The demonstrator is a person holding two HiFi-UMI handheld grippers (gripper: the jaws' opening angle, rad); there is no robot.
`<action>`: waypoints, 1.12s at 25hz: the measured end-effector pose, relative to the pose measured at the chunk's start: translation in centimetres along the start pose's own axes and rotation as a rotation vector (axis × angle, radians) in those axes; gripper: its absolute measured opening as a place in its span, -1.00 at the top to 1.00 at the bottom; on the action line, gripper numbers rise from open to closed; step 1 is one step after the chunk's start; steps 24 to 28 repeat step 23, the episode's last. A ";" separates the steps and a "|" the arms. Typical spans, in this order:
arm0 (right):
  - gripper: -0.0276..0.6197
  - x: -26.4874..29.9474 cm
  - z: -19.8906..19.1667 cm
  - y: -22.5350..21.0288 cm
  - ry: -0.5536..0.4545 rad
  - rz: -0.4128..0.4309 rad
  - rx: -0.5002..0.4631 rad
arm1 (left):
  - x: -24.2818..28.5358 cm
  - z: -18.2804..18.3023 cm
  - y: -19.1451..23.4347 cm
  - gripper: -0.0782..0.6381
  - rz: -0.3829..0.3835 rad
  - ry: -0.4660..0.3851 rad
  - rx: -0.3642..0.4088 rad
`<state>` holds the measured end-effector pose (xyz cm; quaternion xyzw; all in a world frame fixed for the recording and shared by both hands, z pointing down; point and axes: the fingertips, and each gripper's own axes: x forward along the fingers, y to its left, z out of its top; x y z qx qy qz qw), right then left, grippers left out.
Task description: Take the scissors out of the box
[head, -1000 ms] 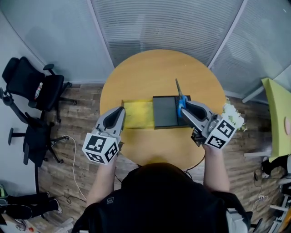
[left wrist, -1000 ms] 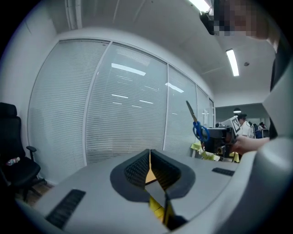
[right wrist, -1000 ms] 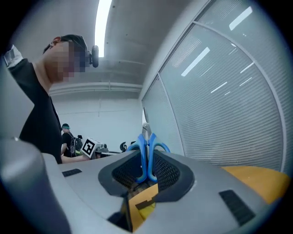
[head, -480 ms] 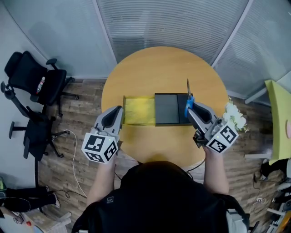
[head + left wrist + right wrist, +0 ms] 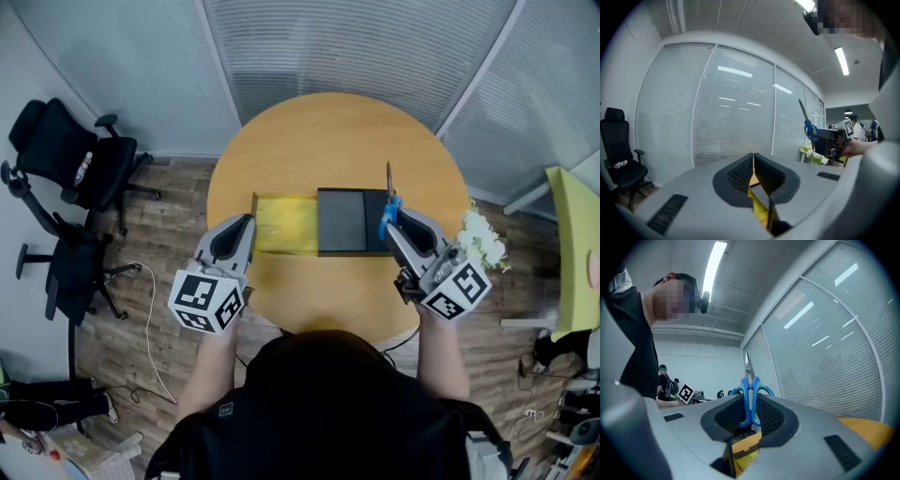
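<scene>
Glass walls with slatted blinds (image 5: 309, 47) ring the round wooden table (image 5: 337, 131) that we lean over, and black office chairs (image 5: 66, 164) stand on the plank floor well off to the left gripper's outer side.

Between our two tools a long box (image 5: 319, 223) lies crosswise on the table. Its half nearer the left gripper is open and shows us a bare yellow inside (image 5: 286, 223). The half nearer the right gripper is a flat dark panel (image 5: 342, 221), and we cannot tell whether that is a lid or a covered part.

Our left gripper (image 5: 244, 225) sits just beside the yellow end of the box. In its own view the jaws (image 5: 753, 161) meet in a thin seam with nothing between them.

Our right gripper (image 5: 390, 225) is at the dark end of the box, its jaws clamped on the blue handle loops of the scissors (image 5: 388, 202). In the right gripper view the handles (image 5: 751, 394) sit squeezed between the ribbed pads, and the closed steel blades stand on past the fingertips. From the left gripper's side we see the scissors (image 5: 809, 129) raised in the air, blades pointing upward, out of the box. A white and green bunch (image 5: 483, 246) lies just beyond the right gripper's outer side.
</scene>
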<state>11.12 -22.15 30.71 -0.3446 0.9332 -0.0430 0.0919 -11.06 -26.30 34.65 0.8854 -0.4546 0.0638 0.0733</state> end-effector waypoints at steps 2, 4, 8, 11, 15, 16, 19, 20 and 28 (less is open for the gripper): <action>0.62 -0.2 -0.1 -0.1 0.004 -0.002 0.002 | 0.0 -0.1 -0.2 0.73 0.000 0.001 -0.001; 0.61 -0.4 -0.2 -0.1 0.008 -0.004 0.003 | 0.1 0.0 -0.4 0.73 -0.001 0.000 0.001; 0.62 -0.4 -0.4 -0.2 0.012 -0.005 0.010 | 0.2 0.3 -0.7 0.73 -0.004 -0.005 0.006; 0.62 -0.3 -0.6 -0.2 0.014 -0.003 0.015 | 0.2 0.3 -0.7 0.73 -0.003 -0.004 0.007; 0.61 -0.4 -0.9 -0.2 0.018 -0.001 0.025 | 0.3 0.1 -0.9 0.73 -0.005 0.001 0.005; 0.62 -0.5 -0.9 -0.2 0.019 -0.001 0.027 | 0.3 0.1 -1.0 0.73 -0.006 0.002 0.004; 0.61 -0.6 -1.1 0.1 0.024 -0.003 0.033 | 0.0 0.1 -1.2 0.73 -0.008 0.003 0.006; 0.62 -0.6 -1.2 0.2 0.026 -0.003 0.037 | -0.1 0.1 -1.3 0.73 -0.009 0.003 0.006; 0.61 -0.7 -1.4 0.3 0.031 -0.002 0.049 | -0.3 0.1 -1.4 0.73 -0.011 0.005 0.005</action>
